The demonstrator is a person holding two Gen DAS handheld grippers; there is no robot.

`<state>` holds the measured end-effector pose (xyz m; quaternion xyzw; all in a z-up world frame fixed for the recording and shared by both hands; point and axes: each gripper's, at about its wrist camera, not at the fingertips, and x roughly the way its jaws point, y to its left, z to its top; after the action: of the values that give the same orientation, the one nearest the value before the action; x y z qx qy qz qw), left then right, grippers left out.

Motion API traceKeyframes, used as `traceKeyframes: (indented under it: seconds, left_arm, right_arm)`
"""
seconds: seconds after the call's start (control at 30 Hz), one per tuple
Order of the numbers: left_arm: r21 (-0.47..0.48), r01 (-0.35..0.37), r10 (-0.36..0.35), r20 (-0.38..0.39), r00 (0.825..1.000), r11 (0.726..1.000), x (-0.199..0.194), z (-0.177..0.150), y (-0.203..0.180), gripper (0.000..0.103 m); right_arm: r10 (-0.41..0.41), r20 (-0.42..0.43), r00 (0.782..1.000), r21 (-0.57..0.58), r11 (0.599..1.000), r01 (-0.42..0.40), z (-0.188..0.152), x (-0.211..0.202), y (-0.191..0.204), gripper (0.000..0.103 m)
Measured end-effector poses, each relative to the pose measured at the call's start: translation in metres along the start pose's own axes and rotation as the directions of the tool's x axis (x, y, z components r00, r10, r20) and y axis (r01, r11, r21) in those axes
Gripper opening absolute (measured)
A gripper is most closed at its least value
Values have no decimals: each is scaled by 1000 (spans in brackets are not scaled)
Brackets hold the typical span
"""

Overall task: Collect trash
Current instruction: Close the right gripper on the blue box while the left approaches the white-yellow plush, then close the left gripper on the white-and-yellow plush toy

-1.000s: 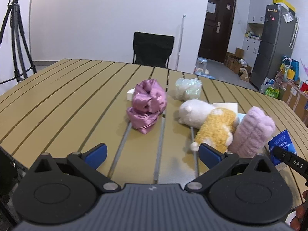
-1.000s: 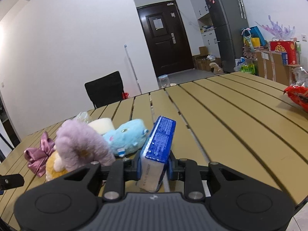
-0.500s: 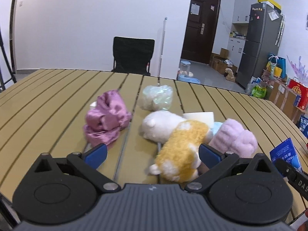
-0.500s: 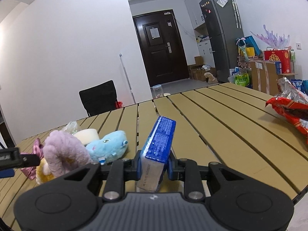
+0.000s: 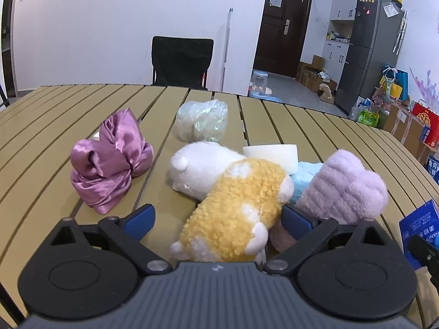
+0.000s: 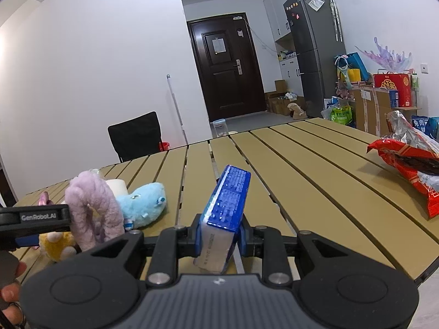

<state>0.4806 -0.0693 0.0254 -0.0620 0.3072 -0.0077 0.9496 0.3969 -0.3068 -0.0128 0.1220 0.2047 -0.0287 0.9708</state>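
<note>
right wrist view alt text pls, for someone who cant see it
The right gripper clamps a blue packet upright above a slatted table. Plush toys lie left, a red snack bag right.

Blue packet (image 6: 229, 205) upright, clamped; red wrapper (image 6: 408, 161) (torn open) lying flat

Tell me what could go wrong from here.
1. The left gripper, whose fingers have just been closing, straddles the yellow plush toy, which is no trash; it may grab that rather than the crumpled plastic bag behind.
2. The blue packet sits tilted in the right gripper and may slip.
</note>
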Motion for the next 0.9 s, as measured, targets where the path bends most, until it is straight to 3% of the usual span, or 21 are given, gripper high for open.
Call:
traceKeyframes:
  seconds: [0.13, 0.3, 0.6, 0.9]
  left_arm:
    - [0, 27, -27, -18, 999, 1000, 4, -1, 1, 83]
    - [39, 33, -32, -33, 999, 999, 7, -6, -5, 54]
    - [52, 17, -18, 16, 1000, 998, -8, -9, -6, 51]
    - [58, 16, -22, 95, 995, 998, -46, -8, -1, 51]
  right_arm:
    - [-4, -8, 1000, -1, 1000, 4, 0, 3, -3, 23]
    - [-5, -13, 1000, 2, 1000, 5, 0, 6, -3, 23]
    - [10, -7, 1000, 1, 1000, -10, 0, 2, -2, 23]
    - [34, 9, 999, 4, 999, -34, 0, -6, -2, 23]
